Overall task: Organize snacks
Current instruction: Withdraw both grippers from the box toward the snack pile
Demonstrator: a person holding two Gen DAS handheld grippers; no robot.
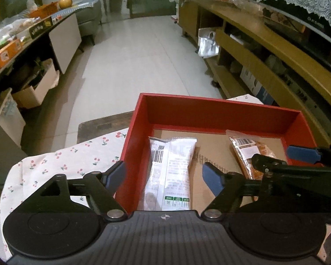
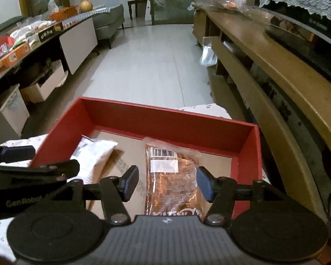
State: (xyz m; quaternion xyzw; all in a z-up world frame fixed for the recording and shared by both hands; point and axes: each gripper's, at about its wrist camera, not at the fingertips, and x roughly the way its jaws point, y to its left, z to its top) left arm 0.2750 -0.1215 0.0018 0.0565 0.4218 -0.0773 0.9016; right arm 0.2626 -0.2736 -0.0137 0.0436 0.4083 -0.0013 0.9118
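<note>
A red box (image 1: 209, 106) (image 2: 165, 114) with a cardboard floor sits on a cherry-print cloth (image 1: 66, 161). Two packets lie flat inside it. The white snack packet (image 1: 170, 172) (image 2: 94, 154) rests along the left wall, and my left gripper (image 1: 164, 175) hovers open over it, pads apart from it. An orange-brown snack packet (image 1: 245, 152) (image 2: 172, 187) with a barcode label lies toward the right. Above it my right gripper (image 2: 167, 183) is open, its blue pads on either side and not pressing. Each gripper's fingers (image 1: 302, 153) (image 2: 17, 151) show at the edge of the other view.
A long wooden cabinet (image 1: 275, 50) (image 2: 264, 50) with shelves runs along the right. At left, a counter (image 1: 11, 50) (image 2: 13, 55) is crowded with boxes and bags, with white bins (image 1: 35, 88) below it. Pale tiled floor (image 1: 139, 55) stretches ahead.
</note>
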